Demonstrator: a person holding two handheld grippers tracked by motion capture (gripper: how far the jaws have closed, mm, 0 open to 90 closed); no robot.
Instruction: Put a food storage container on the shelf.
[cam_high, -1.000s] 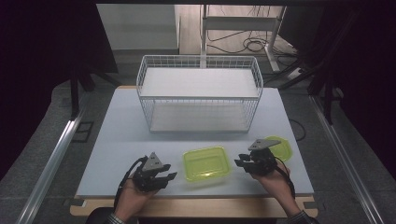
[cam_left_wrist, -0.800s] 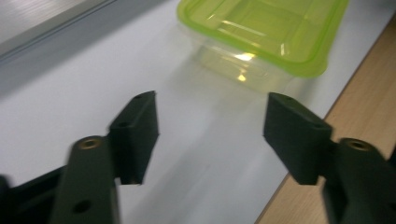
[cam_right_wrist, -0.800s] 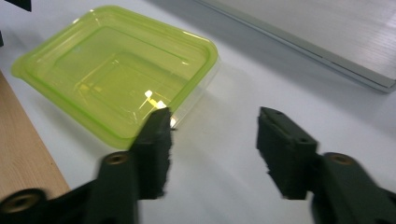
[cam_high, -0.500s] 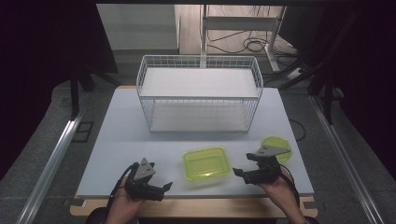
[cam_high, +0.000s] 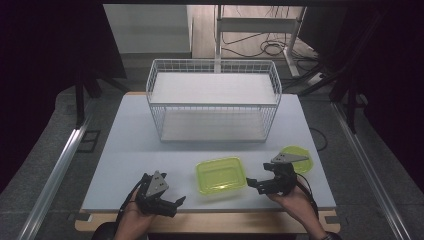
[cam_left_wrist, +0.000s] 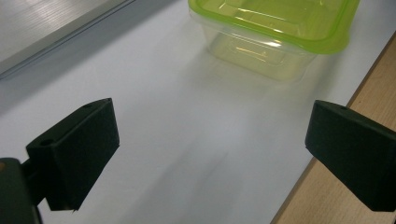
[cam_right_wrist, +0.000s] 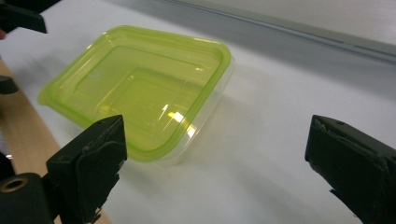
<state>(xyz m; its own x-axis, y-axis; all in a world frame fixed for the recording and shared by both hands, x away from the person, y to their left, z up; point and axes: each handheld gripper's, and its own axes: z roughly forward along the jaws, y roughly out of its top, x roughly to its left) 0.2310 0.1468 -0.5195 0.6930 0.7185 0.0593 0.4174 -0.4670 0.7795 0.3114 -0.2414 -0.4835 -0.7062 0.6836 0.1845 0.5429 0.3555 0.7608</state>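
High view: a white table (cam_high: 150, 145) carries a wire basket (cam_high: 213, 100) at its far middle and a lidded box (cam_high: 220, 174) with a green lid near the front edge. A second green piece, round (cam_high: 300, 156), lies on the table right of the box, partly hidden behind the right gripper (cam_high: 257, 184). The left gripper (cam_high: 175, 204) sits at the front edge, left of the box and apart from it, held in the person's left hand (cam_high: 132, 220); the right gripper lies just right of the box, held in the right hand (cam_high: 292, 200). Both point inward, toward the box between them.

Left gripper view: the left gripper (cam_left_wrist: 210, 149) has its two black jaws spread wide, with bare table between them. They have just been opening, and nothing is between them. The box (cam_left_wrist: 271, 32) stands ahead of the jaws, clear walls under the green lid, near the wooden strip (cam_left_wrist: 355, 93) that borders the table.

Right gripper view: the right gripper (cam_right_wrist: 215, 163) also has its jaws spread wide and has just been opening, pinching nothing. The box (cam_right_wrist: 140, 88) lies ahead and toward the left jaw, whose tip overlaps the box's near corner in the picture; whether they touch cannot be told. The lid sits flat on the box. The tips of the left gripper show at the top left corner, beyond the box.
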